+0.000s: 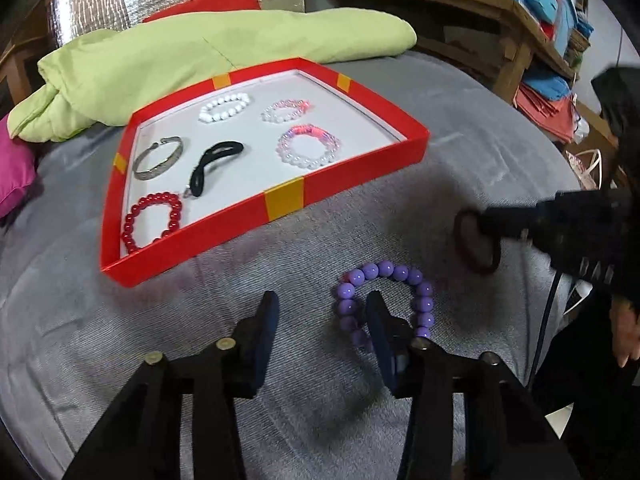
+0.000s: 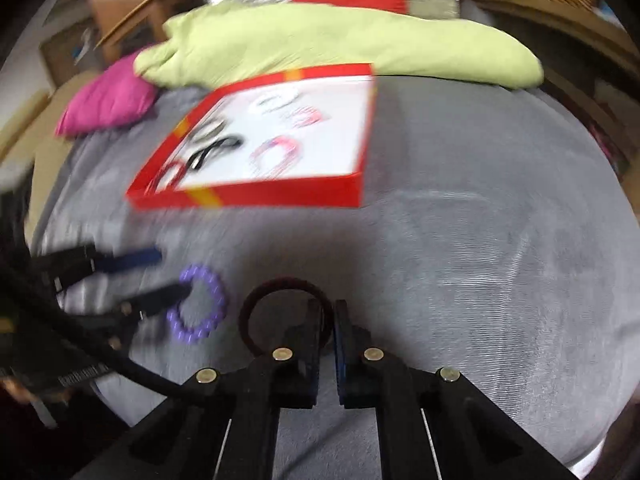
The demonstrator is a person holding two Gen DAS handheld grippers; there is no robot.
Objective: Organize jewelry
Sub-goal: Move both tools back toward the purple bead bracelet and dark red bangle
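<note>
While the right gripper (image 2: 329, 312) pinches the dark ring (image 2: 256, 300) lower centre, the left gripper's (image 1: 322, 312) wide jaws straddle purple beads (image 1: 424, 304); closing could scatter them.

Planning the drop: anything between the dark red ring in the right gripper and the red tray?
Nothing visible. Right gripper is shut on the dark red ring; only bare grey cloth lies before the red tray's near wall.
</note>
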